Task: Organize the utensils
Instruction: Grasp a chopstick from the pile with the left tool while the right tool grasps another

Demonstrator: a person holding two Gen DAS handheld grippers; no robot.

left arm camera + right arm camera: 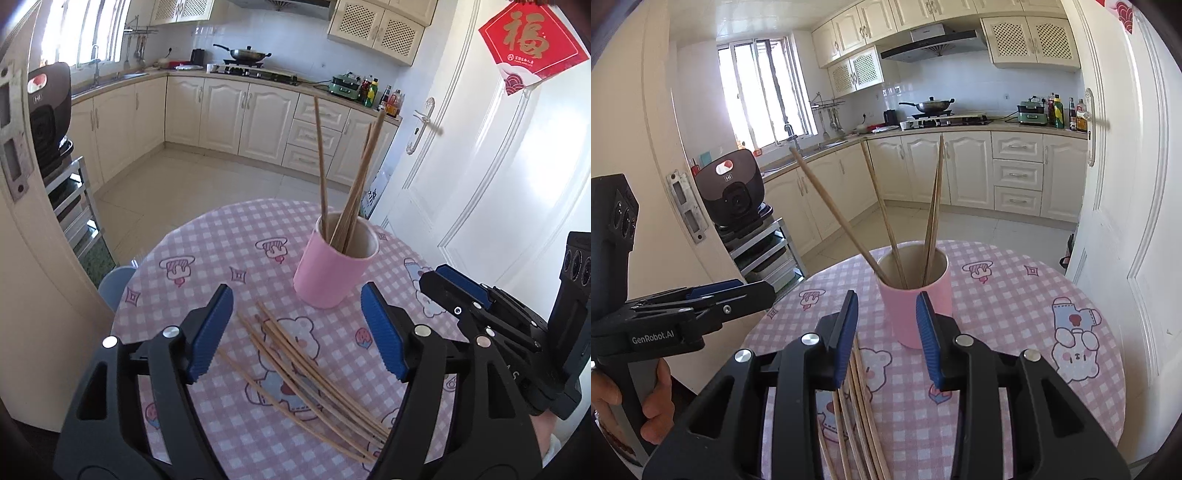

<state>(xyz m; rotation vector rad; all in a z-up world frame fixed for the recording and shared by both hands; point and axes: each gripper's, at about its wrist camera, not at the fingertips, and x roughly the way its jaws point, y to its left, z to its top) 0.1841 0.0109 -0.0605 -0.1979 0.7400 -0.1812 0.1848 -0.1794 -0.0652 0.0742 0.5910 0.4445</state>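
Off to the left a dark brown rice cooker point(729, 192) sits on a metal rack by the door frame. Next comes the left tongs point(297, 328), black with ribbed blue pads, standing wide apart over the round surface covered in a pink checked cloth with cartoon bears point(221, 236); nothing is clamped between them, and the loose wooden chopsticks point(306, 373) lie fanned flat on the cloth just below and between the two pads. In the right wrist view a hand point(646, 402) grips the handle of that left tool at the far left edge. Just beyond the loose pile, near the middle of the surface, stands the pink cylindrical cup point(334, 269), upright, with several wooden chopsticks point(886, 221) already leaning inside it, their tips spreading out above the rim. To the right, the right tongs point(888, 339) are partly apart, their blue pads on either side of the cup's near wall as seen from behind; the loose sticks run beneath the left pad, whether touching it I cannot tell, and nothing is gripped. Farthest right is a white panelled door point(491, 155) bearing a red paper decoration.
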